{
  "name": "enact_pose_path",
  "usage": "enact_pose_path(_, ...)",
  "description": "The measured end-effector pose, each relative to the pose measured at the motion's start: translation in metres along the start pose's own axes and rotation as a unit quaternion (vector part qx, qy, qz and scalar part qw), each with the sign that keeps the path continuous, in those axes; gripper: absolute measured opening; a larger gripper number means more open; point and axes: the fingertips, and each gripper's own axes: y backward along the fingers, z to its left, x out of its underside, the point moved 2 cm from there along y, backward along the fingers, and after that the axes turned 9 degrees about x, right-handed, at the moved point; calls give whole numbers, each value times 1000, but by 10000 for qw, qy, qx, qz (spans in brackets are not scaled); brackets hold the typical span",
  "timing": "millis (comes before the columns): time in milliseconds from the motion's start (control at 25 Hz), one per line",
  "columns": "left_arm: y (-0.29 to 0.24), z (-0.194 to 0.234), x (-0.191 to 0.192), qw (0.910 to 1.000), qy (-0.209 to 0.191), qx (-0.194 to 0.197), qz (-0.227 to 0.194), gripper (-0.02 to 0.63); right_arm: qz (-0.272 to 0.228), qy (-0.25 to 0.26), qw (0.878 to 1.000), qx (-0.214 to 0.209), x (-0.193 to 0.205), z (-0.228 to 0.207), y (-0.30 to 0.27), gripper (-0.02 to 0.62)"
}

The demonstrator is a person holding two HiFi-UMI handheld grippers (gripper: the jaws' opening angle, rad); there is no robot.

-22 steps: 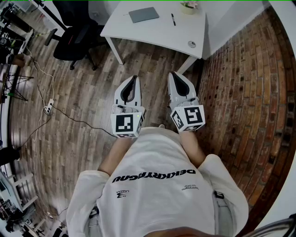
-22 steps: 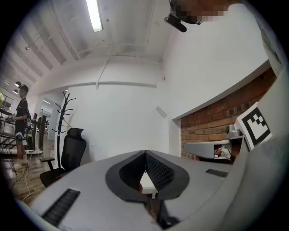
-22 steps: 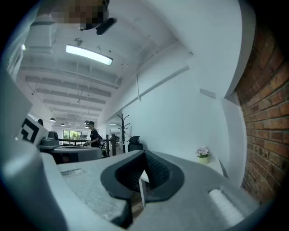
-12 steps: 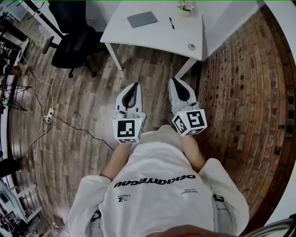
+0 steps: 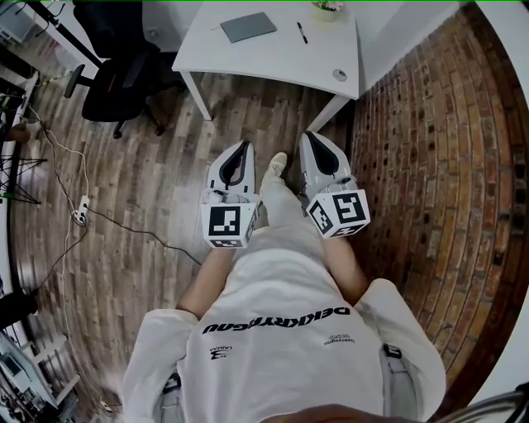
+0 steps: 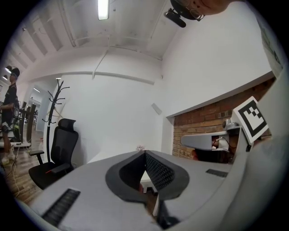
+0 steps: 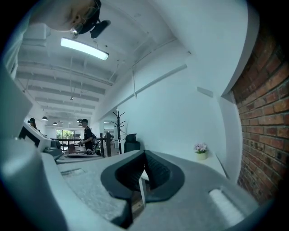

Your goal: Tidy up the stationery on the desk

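Wooden planks cover the floor (image 5: 157, 173) of an office, with a brick wall (image 5: 430, 165) along the right. At the top of the head view stands a white table (image 5: 273, 58), well apart from the person. On it lie a grey notebook (image 5: 249, 26) and, just to its right, a dark pen (image 5: 302, 32). A small potted plant (image 5: 324, 7) sits at the table's far edge, and a small round disc (image 5: 340, 75) lies near its front right corner. A black office chair (image 5: 116, 74) stands left of the table. A power strip (image 5: 81, 211) with its cable lies on the floor at the left.

The person, in a white shirt (image 5: 281, 330), holds both tools level and side by side in front of the body, pointing toward the table. One shoe (image 5: 277, 165) shows between them. The left tool (image 5: 242, 144) is closed, its jaw tips meeting with nothing between them. The right tool (image 5: 311, 135) is likewise closed and empty. Both are well apart from the notebook and the pen.

The left gripper view shows a coat stand (image 6: 56, 101) behind the chair. The right gripper view shows another person (image 7: 86, 133) far off in the room.
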Motion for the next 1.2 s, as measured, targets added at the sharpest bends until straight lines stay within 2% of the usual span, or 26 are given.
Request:
enact_pose_path(200, -23, 21, 2, 9999, -112, 38, 25, -2, -205, -15, 9998, 32, -7, -8, -33, 2)
enact_pose_path(480, -88, 71, 0, 9996, -256, 63, 96, -3, -214, -175, 9995, 127, -2, -30, -112, 2)
enact_pose_path(800, -198, 128, 0, 9993, -298, 161, 158, -2, -157, -270, 9992, 264, 4, -82, -222, 2)
enact_pose_path(1200, -352, 205, -30, 9987, -350, 49, 359, -3, 51, -297, 9989, 347, -23, -167, -374, 2)
